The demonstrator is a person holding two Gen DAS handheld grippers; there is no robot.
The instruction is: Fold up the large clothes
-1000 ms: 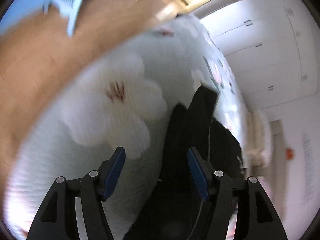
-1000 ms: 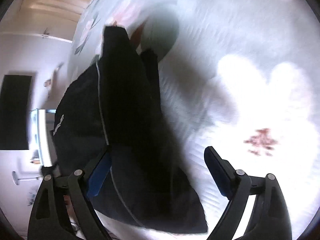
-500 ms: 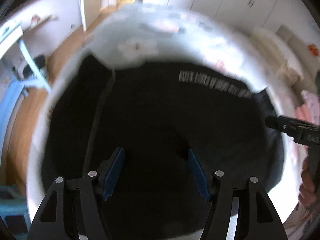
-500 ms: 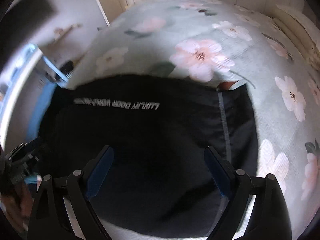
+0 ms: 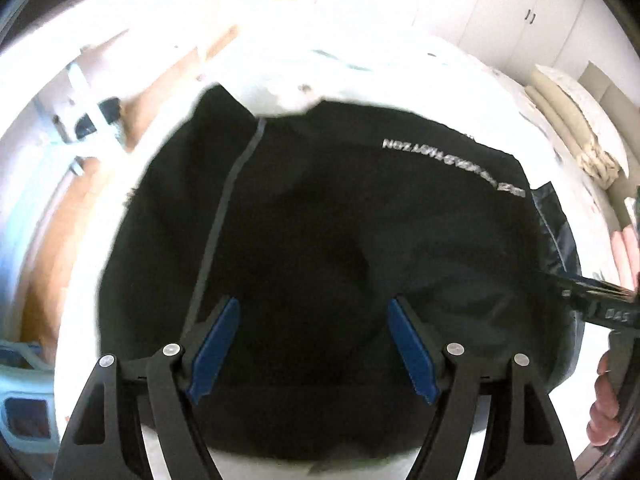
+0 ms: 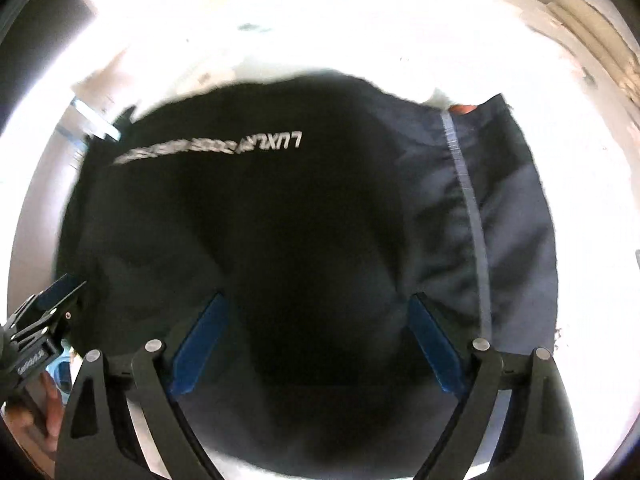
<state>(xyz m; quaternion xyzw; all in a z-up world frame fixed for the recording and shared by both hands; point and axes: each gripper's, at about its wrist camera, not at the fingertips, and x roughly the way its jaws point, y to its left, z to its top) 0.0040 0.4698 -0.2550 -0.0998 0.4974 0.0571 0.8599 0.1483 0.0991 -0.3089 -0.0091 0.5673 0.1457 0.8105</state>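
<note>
Black garment [image 5: 320, 240] lies spread flat on the bed [image 5: 360, 72]. Left gripper [image 5: 314, 344] hangs above it, jaws opening, nothing between them. Right gripper [image 6: 318, 344] spread wide, also empty. Bedspread is overexposed, white lettering [image 6: 208, 148] blurred and only partly legible, no containers visible.

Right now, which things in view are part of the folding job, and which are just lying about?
Part of the job:
- black garment with white lettering, spread on the bed
- left gripper, jaws opening, nothing between the pads
- right gripper, open above the cloth

Lying about:
- floral bedspread underneath
- stacked bedding by the wardrobe
- white wardrobe doors
- pale blue furniture on the wooden floor
</note>
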